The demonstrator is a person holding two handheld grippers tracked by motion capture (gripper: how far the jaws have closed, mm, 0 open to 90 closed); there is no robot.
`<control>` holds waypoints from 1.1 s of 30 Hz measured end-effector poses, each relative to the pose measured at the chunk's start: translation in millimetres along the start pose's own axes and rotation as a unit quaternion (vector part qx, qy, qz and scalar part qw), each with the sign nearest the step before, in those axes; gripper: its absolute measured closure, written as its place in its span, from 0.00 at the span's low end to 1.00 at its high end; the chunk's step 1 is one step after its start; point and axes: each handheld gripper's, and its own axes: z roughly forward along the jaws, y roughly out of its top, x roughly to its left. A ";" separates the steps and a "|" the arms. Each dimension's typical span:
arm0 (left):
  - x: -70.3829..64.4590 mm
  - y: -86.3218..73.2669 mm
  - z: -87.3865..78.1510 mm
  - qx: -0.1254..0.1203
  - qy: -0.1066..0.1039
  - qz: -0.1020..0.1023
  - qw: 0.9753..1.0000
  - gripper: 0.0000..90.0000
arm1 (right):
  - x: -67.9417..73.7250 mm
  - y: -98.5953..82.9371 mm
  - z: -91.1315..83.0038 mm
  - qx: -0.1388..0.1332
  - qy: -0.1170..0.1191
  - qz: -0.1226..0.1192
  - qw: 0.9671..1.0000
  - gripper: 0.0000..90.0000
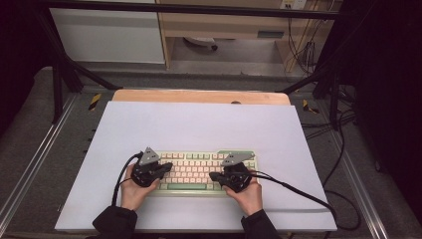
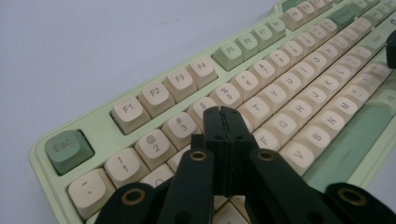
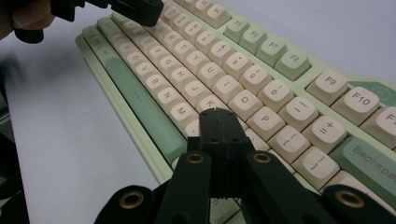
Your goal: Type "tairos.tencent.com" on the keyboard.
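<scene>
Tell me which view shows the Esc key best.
The left gripper view: the Esc key sits close with its label readable. The high view shows the keyboard too small to pick it out. The right gripper view faces the Backspace end.
</scene>
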 end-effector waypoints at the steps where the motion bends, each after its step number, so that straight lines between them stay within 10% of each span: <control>1: 0.0 -0.5 -1.5 0.000 0.000 0.001 1.000 1.00 | 0.2 0.0 0.2 0.000 0.000 0.001 1.000 1.00; 33: 4.6 -19.0 -23.6 -0.003 -0.012 -0.003 1.000 1.00 | 17.9 14.1 31.3 -0.009 0.026 0.006 1.000 1.00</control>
